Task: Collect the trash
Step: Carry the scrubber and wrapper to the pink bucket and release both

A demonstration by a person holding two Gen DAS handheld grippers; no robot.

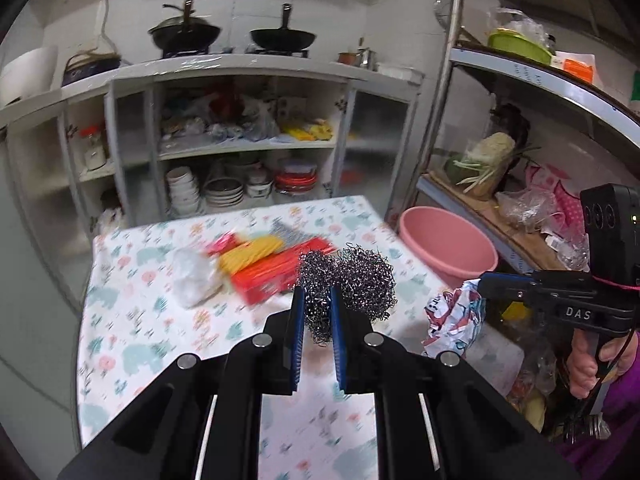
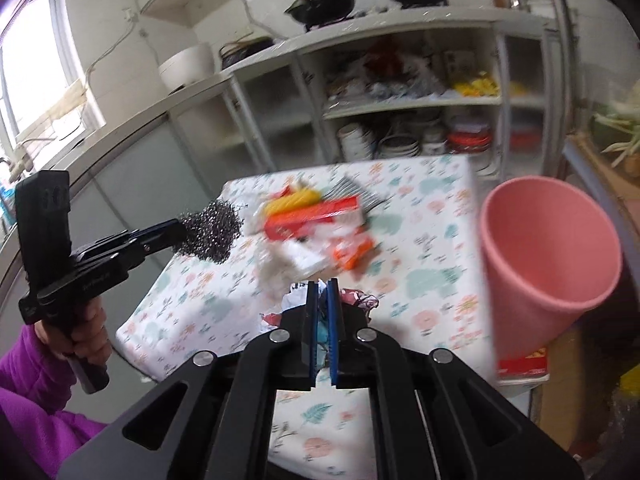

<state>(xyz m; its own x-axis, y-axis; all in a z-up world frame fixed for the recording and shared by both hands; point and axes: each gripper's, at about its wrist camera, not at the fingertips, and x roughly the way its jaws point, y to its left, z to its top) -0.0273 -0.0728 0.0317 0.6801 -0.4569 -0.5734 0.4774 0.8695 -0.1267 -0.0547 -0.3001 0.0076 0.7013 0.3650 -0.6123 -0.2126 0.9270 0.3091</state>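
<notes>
My left gripper [image 1: 316, 292] is shut on a steel wool scrubber [image 1: 362, 280] and holds it above the flowered table [image 1: 132, 320]; the scrubber also shows in the right wrist view [image 2: 212, 232]. My right gripper [image 2: 322, 284] is shut on a crumpled printed wrapper [image 2: 360, 300], held above the table's right edge; the wrapper shows in the left wrist view [image 1: 456, 316]. A pink bin [image 1: 448, 244] stands beside the table on the right and shows in the right wrist view [image 2: 548, 256]. More trash lies mid-table: a red box [image 1: 280, 272], yellow packets [image 1: 252, 254], a white bag [image 1: 192, 276].
Open kitchen cabinets with bowls and plates [image 1: 224, 190] stand behind the table. Two woks [image 1: 280, 38] sit on the counter above. A metal shelf rack [image 1: 520, 184] with bags and vegetables stands to the right, behind the bin.
</notes>
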